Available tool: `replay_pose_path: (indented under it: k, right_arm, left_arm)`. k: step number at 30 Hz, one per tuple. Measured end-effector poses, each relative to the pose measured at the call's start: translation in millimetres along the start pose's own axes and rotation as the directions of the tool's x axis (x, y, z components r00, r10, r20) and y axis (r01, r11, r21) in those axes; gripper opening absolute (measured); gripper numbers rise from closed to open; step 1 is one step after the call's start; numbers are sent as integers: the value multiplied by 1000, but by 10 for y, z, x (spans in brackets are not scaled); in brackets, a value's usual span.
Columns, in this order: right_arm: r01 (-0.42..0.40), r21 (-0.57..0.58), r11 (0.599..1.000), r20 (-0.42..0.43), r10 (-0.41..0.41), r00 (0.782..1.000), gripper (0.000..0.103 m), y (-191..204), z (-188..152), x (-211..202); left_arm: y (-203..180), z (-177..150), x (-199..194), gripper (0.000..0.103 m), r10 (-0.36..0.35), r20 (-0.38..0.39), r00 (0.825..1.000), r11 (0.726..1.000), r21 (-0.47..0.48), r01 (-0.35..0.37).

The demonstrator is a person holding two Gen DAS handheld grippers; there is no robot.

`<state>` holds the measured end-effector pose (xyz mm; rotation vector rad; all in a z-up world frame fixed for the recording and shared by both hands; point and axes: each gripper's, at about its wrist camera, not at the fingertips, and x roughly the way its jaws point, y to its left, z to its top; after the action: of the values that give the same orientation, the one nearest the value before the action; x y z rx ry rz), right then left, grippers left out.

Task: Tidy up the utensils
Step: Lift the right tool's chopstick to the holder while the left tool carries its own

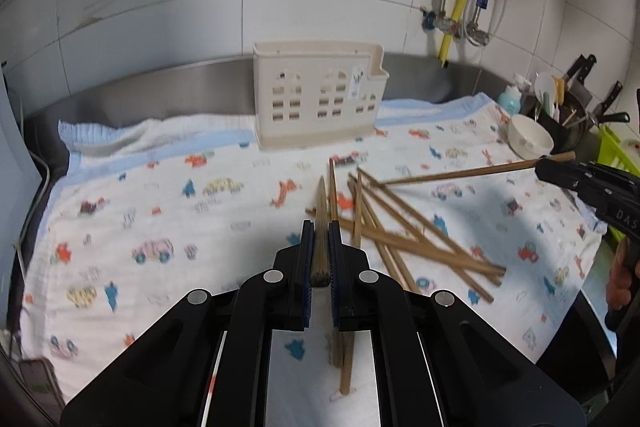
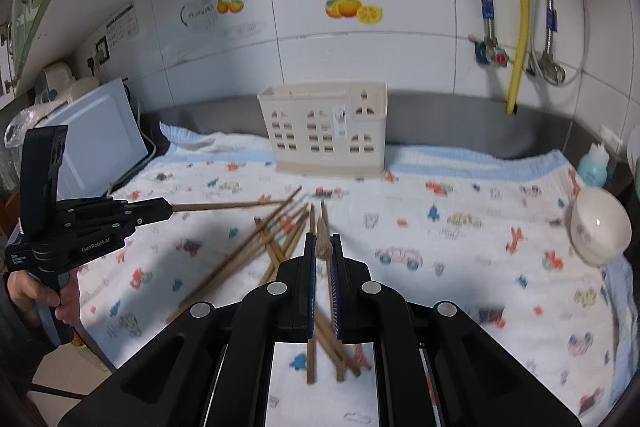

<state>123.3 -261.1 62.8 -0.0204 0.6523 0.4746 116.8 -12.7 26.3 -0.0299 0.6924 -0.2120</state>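
Note:
A cream utensil holder shaped like a house stands at the back of the printed cloth; it also shows in the right wrist view. Several wooden chopsticks lie in a loose pile on the cloth, also seen in the right wrist view. My left gripper is shut on one chopstick that points forward toward the holder. My right gripper is shut on another chopstick. In the left wrist view the right gripper holds its chopstick above the pile.
A white bowl sits at the cloth's right edge. A teal bottle stands behind it. A pan with knives and utensils is at the far right. A white appliance stands on the left. Pipes and a yellow hose run down the tiled wall.

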Motion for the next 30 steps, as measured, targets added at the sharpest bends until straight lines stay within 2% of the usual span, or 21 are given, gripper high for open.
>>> replay_pose_path:
  k: [10, 14, 18, 23, 30]
  right_arm:
    - [-16, -66, 998, 21, 17, 1000, 6, -137, 874, -20]
    - [2, -99, 995, 42, 2, 999, 6, -151, 1202, -1]
    - [19, -103, 994, 65, -12, 998, 6, -186, 1518, 106]
    - [42, -79, 996, 112, -33, 993, 6, -250, 1881, 281]
    - [61, -53, 997, 178, -51, 983, 6, -294, 2330, 461]
  left_arm:
    - [-8, 617, 29, 5, -13, 10, 1000, 997, 70, 12]
    - [-62, 861, 31, 5, -7, 24, 1000, 994, 108, 4]
    - [-127, 1187, -11, 5, -4, 66, 998, 991, 137, -6]
    - [-192, 1632, -151, 5, 1, 154, 988, 985, 168, -27]
    - [-168, 2306, -302, 5, 37, 285, 958, 983, 162, -87]
